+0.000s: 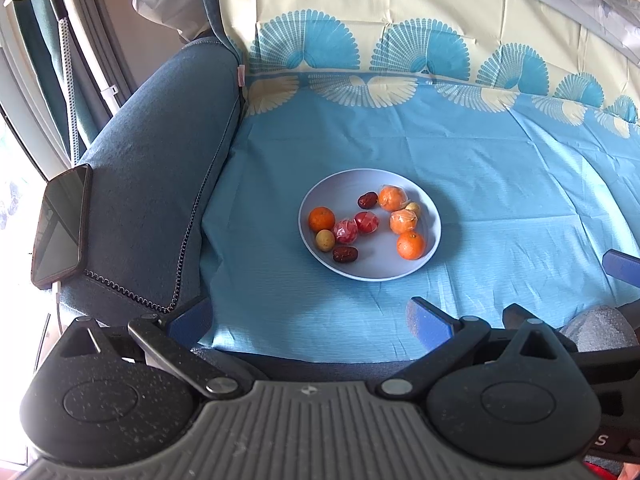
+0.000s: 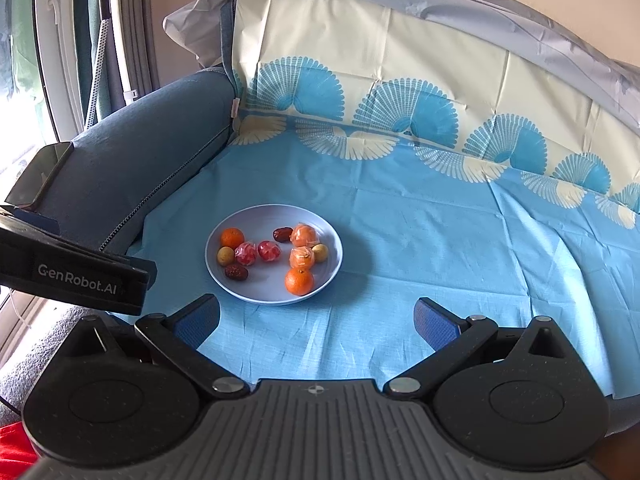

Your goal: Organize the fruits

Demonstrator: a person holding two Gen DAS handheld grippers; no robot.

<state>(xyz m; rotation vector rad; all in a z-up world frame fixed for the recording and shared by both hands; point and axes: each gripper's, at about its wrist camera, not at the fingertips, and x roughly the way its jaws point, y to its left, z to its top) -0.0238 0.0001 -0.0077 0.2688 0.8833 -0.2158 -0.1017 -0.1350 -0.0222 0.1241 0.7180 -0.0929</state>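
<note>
While resting on the blue fabric armrest [image 1: 160, 184] at far left, lay flat and glossy, corners rounded: a dark phone [image 1: 60, 226]. Along the armrest's seam, a black zipper with fine teeth. Spread over the seat beside it, a thin, creased light-blue cloth [image 1: 500, 200], printed farther back with fan shapes in blue and cream.

Near the middle of that cloth, sat a round, shallow, pale blue plate [image 1: 372, 272] with a smooth matt face. Held all the fruit, left to right: a bare orange [image 1: 321, 218] with dimpled skin; a small yellowish round fruit [image 1: 325, 239]; a wrinkled dark red date [image 1: 345, 254]; two red fruits [image 1: 346, 232] in crinkly clear wrap; a second date [image 1: 367, 199]; two wrapped oranges [image 1: 391, 197] touching another small yellow fruit; nearest the front rim, a second bare orange [image 1: 410, 245].

Printed in pale letters on the black body of the left gripper [image 2: 72, 268], seen from the right wrist view: "GenRobot.AI".

Hovered low at the seat's near edge, short of the plate, pointed toward it: the left gripper [image 1: 310, 316], jaws spread wide, blue-padded fingers [image 1: 430, 320] holding nothing. Hung just to the right at like height, likewise aimed across the cloth: the right gripper [image 2: 318, 316], jaws also wide apart and bare, plate ahead and to the left.
</note>
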